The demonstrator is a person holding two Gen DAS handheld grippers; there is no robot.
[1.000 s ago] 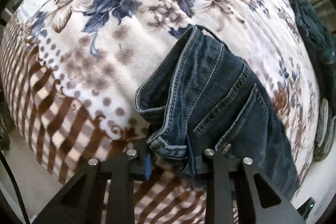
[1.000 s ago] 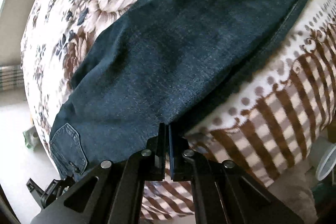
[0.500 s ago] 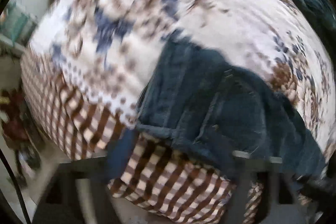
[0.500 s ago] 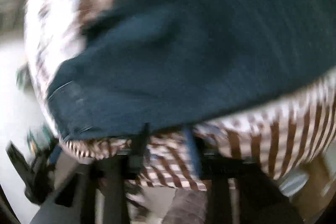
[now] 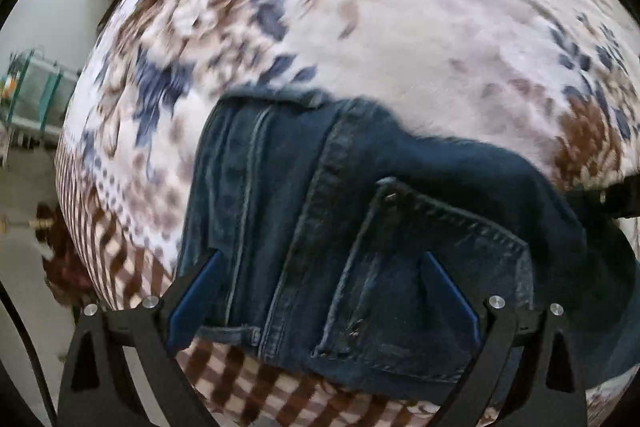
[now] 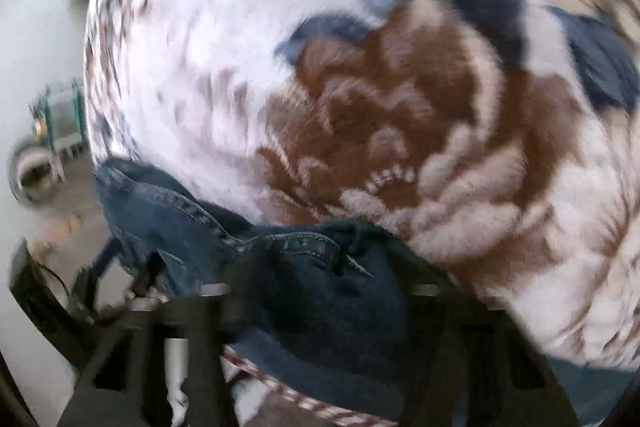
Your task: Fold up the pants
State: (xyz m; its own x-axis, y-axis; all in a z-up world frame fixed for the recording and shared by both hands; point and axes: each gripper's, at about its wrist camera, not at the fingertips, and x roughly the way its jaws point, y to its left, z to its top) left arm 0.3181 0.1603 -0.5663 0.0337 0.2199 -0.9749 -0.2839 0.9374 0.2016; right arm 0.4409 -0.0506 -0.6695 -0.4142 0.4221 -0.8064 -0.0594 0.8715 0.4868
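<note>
A plush floral blanket (image 5: 440,39), white with brown and blue blooms and a brown checked border, was spread under everything, and the dark blue jeans (image 5: 328,227) were laid on it near that border, back pocket upward. The left gripper (image 5: 320,291) was held over the waistband end with its jaws spread wide and opening, the blue pads (image 5: 448,291) clear of the denim. The right gripper (image 6: 316,311) was blurred, its jaws closing with a bunched fold of denim between them; whether the cloth was pinched could not be told.
</note>
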